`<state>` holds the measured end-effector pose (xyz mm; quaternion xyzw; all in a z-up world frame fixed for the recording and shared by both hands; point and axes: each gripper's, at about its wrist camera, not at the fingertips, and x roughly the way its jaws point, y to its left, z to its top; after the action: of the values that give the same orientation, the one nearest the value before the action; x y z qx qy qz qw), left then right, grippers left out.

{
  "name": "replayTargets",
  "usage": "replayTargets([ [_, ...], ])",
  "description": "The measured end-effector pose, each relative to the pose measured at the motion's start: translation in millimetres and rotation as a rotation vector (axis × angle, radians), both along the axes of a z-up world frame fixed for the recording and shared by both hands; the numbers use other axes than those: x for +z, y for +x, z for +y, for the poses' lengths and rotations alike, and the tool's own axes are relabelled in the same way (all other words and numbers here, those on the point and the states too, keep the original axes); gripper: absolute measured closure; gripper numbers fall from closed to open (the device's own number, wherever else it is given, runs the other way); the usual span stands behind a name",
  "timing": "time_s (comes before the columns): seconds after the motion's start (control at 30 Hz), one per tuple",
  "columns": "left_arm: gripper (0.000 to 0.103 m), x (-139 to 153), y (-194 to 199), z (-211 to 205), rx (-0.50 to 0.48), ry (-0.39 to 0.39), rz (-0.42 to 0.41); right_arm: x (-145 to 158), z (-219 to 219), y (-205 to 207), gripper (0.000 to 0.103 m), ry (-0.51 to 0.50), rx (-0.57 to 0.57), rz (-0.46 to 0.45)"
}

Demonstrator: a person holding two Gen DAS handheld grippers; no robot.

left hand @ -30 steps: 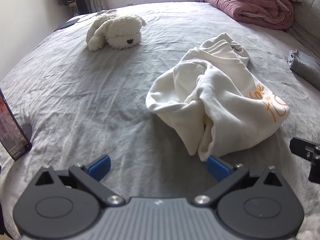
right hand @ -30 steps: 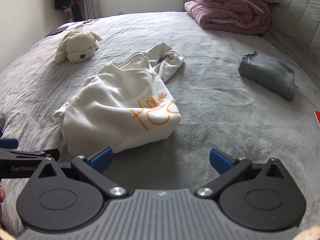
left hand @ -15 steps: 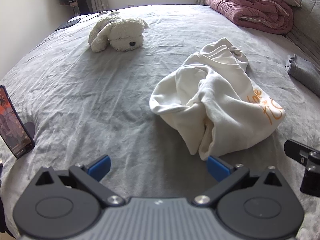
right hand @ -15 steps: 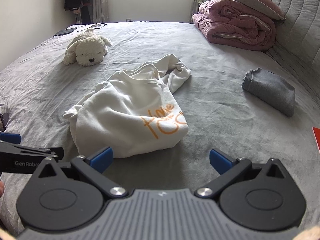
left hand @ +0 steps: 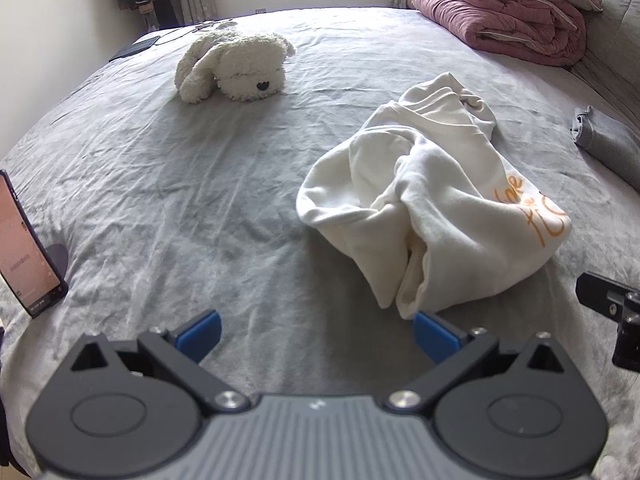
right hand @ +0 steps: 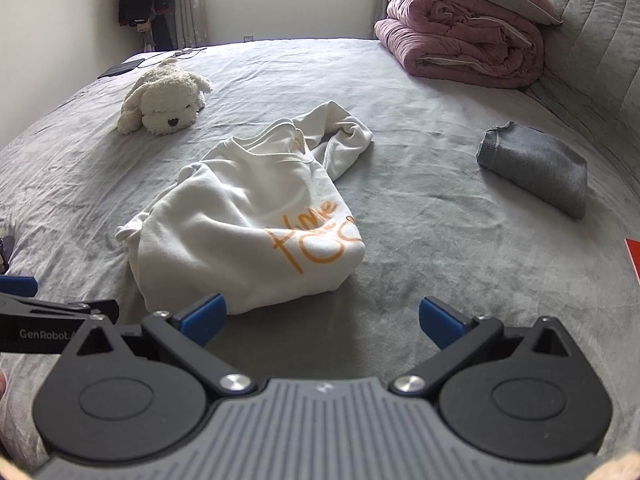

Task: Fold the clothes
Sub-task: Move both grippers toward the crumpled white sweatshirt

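Observation:
A crumpled cream sweatshirt (left hand: 432, 200) with orange lettering lies bunched on the grey bed (left hand: 180, 200); the right wrist view shows the sweatshirt (right hand: 248, 216) near its middle. My left gripper (left hand: 316, 334) is open, nothing between its blue pads, with the right pad just short of the sweatshirt's near hem. My right gripper (right hand: 322, 318) is open too, its left pad close to the garment's near edge. A folded grey garment (right hand: 536, 168) rests on the bed's right side.
A white plush dog (left hand: 236, 66) lies at the back left. Folded pink bedding (right hand: 464, 44) and a pillow sit by the headboard. A phone (left hand: 24, 252) stands on a stand at the left edge. A red object (right hand: 633, 258) pokes in at the right.
Both grippers have pulled back and lifted slightly, so the views tilt up and show more of the room. The sweatshirt has not moved. Both stay open.

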<state>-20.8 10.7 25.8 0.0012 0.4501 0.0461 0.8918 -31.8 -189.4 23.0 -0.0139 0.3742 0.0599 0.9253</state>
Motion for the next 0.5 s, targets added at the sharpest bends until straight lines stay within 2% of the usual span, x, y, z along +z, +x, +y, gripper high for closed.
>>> replayTargets([
  [0.5, 0.0, 1.1, 6.9, -9.8, -0.014, 0.004, 0.021, 2.7, -7.0, 8.4, 0.0, 0.049, -0.004, 0.042],
])
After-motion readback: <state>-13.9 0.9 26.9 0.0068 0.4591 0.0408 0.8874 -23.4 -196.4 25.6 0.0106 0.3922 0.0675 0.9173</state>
